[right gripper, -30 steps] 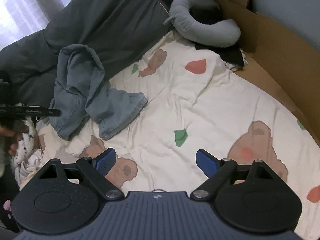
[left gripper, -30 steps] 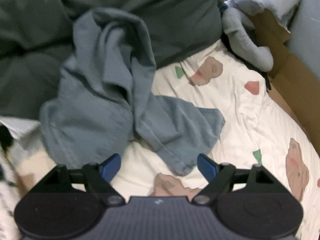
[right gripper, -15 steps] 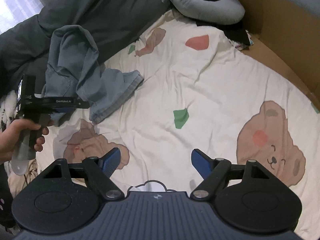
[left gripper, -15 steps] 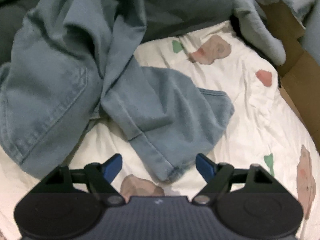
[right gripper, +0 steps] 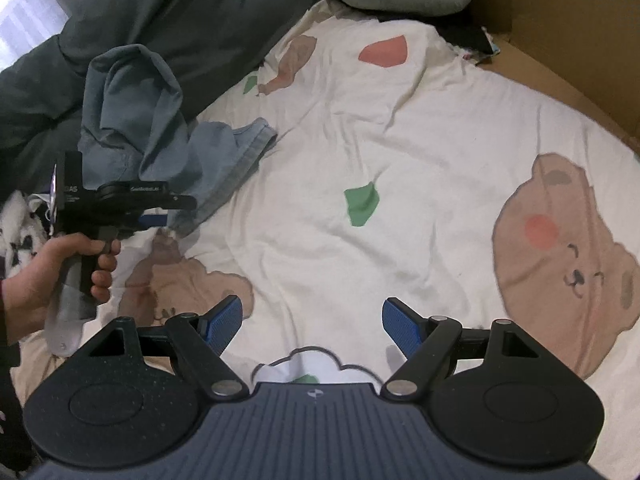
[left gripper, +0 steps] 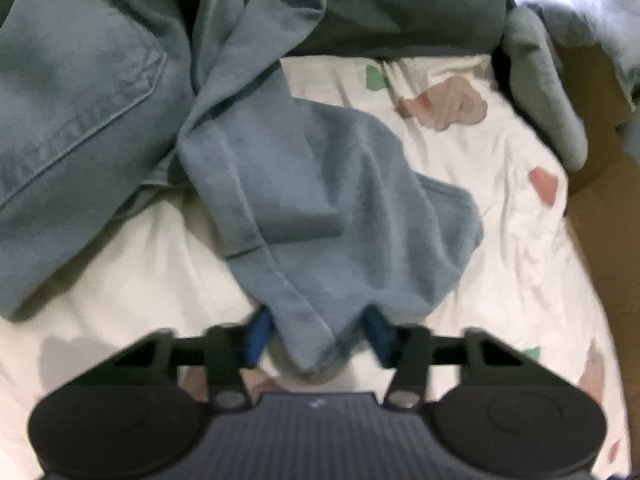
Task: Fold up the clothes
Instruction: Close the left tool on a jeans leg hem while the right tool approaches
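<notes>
Step in hand, by judgement: first pick-up of the crumpled faded-blue denim jeans (left gripper: 320, 208) ahead of any folding.

Located on the white bear-print bed sheet (right gripper: 360, 152), at about ten o'clock in the right wrist view, heaped partly against the dark grey-green duvet (right gripper: 168, 12); one leg trailed down toward six o'clock in the left wrist view, hem end lowest.

Left hand-held gripper (left gripper: 318, 330): jaws just narrowed, partly closed — hem corner of the leg lay between the blue pads (left gripper: 258, 334). Pads appeared to meet the cloth on both sides; blur prevented confirmation of a firm pinch. Seen from the right wrist view at nine o'clock, carried by a bare hand (right gripper: 60, 276), tip at the hem.

Right hand-held gripper (right gripper: 312, 324): spread wide, nothing between the pads, poised low above bare sheet at six o'clock, well apart from the jeans.

Next move, by judgement: confirm the left pinch, then bring the right gripper across to a second hold — other hem or waistband — before lifting and spreading flat. Risk: thick hem slipping from a shallow corner grip.
</notes>
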Available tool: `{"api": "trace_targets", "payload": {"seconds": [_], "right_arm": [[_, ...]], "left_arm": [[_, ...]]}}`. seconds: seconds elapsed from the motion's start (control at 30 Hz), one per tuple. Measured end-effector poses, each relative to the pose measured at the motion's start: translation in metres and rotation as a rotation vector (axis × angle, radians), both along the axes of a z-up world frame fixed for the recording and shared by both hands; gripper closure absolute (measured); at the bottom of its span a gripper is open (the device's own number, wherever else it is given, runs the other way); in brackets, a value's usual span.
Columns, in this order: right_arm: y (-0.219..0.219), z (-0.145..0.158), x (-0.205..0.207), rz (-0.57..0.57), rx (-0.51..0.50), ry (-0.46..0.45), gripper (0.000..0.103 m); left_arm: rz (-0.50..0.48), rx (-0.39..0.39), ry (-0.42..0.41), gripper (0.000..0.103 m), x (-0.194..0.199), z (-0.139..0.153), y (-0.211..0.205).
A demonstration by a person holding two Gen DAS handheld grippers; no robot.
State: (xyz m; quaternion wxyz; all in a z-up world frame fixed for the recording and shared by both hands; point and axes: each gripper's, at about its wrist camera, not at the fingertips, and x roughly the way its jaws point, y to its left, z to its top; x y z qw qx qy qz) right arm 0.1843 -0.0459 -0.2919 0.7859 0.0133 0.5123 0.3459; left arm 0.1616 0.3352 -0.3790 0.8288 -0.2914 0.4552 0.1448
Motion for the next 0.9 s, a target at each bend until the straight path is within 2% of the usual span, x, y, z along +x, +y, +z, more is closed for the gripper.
{"api": "trace_targets", "payload": {"seconds": [0.03,0.1,0.33,0.43,0.7,0.9], "right_arm": [[0.0,0.0,0.0,-0.003,0.012,0.005,0.021],[0.0,0.0,0.002,-0.012,0.039,0.019,0.021],[0.008,0.001,0.012,-0.023,0.121,0.087,0.023],[0.007,-0.002,0.014,-0.057,0.172,0.132,0.023],[0.003,-0.024,0.028,-0.223,0.32,0.261,0.023],[0.002,-0.046,0.035,-0.308,0.402,0.383,0.023]], "left_arm": [[0.01,-0.015,-0.004,0.076,0.0,0.001,0.0],[0.016,-0.042,-0.004,0.088,0.0,0.003,0.0],[-0.044,-0.048,-0.052,0.093,-0.009,0.027,-0.024],[-0.075,-0.077,-0.066,0.094,-0.012,0.038,-0.038],[-0.273,-0.121,-0.097,0.095,-0.016,0.067,-0.094],[-0.376,-0.185,-0.103,0.095,-0.021,0.073,-0.126]]}}
